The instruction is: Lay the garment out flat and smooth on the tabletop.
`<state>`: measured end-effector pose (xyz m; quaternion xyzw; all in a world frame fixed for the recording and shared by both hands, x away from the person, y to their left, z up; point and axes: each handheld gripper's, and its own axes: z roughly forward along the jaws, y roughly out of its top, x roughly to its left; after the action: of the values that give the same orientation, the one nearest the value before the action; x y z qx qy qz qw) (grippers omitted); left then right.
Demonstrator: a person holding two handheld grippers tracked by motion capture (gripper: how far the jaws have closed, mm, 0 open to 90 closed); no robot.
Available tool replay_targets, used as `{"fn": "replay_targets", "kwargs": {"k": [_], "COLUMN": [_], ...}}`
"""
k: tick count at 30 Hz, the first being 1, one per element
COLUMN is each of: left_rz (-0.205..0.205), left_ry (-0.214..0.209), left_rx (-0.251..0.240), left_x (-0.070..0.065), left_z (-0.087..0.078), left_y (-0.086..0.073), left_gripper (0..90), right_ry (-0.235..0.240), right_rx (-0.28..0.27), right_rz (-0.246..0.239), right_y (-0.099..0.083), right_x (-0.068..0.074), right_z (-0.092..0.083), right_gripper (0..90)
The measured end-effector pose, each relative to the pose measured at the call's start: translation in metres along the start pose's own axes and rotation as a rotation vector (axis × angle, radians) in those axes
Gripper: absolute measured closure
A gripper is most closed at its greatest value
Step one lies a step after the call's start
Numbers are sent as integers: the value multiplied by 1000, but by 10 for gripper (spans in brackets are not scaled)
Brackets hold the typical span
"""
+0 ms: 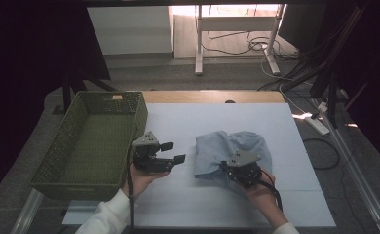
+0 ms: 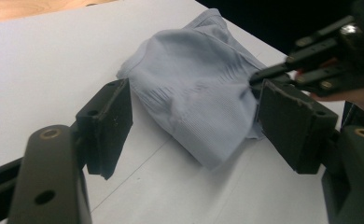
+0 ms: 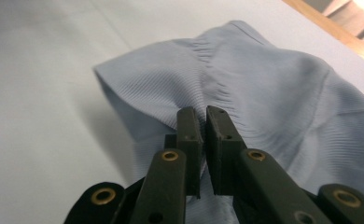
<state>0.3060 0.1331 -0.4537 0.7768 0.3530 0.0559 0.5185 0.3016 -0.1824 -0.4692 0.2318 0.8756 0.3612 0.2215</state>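
A crumpled light blue cloth (image 1: 232, 150) lies on the white table sheet (image 1: 198, 204), right of centre. My right gripper (image 1: 225, 166) comes in at the cloth's near edge and is shut on a pinched fold of it. In the right gripper view the jaws stand almost together (image 3: 203, 119) with the ribbed cloth (image 3: 273, 79) gathered between them. My left gripper (image 1: 174, 151) hovers open to the left of the cloth, apart from it. Between its wide jaws (image 2: 194, 128) the left gripper view shows the cloth (image 2: 194, 88) and the right gripper (image 2: 257, 79) nipping its edge.
A green woven basket (image 1: 140, 114) stands at the table's left side, close to my left gripper. A wooden table edge (image 1: 212, 96) runs along the back. Cables and a power strip (image 1: 319, 124) lie on the floor to the right.
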Motion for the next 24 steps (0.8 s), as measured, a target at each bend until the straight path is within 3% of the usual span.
{"fn": "replay_targets", "kwargs": {"k": [6, 10, 14, 17, 21, 24], "left_rz": [-6, -9, -4, -4, -1, 1], "left_ry": [5, 5, 4, 4, 3, 2], "left_rx": [-4, -3, 0, 2, 3, 7], "left_x": [2, 2, 1, 1, 1, 0], "left_z": [-2, -3, -2, -1, -1, -1], "left_y": [-1, -2, -1, -2, -1, -2], "left_gripper": [275, 275, 275, 275, 275, 275], "right_ry": [-60, -85, -42, -13, -3, 25], "right_rx": [-1, -9, 32, 80, 91, 94], "right_rz": [3, 34, 53, 27, 28, 45], "right_y": [3, 3, -5, -9, -12, -13], "right_x": [-19, -31, -31, -23, -18, -17], "right_z": [10, 15, 30, 41, 47, 49], "right_gripper": [843, 842, 841, 837, 811, 743]}}
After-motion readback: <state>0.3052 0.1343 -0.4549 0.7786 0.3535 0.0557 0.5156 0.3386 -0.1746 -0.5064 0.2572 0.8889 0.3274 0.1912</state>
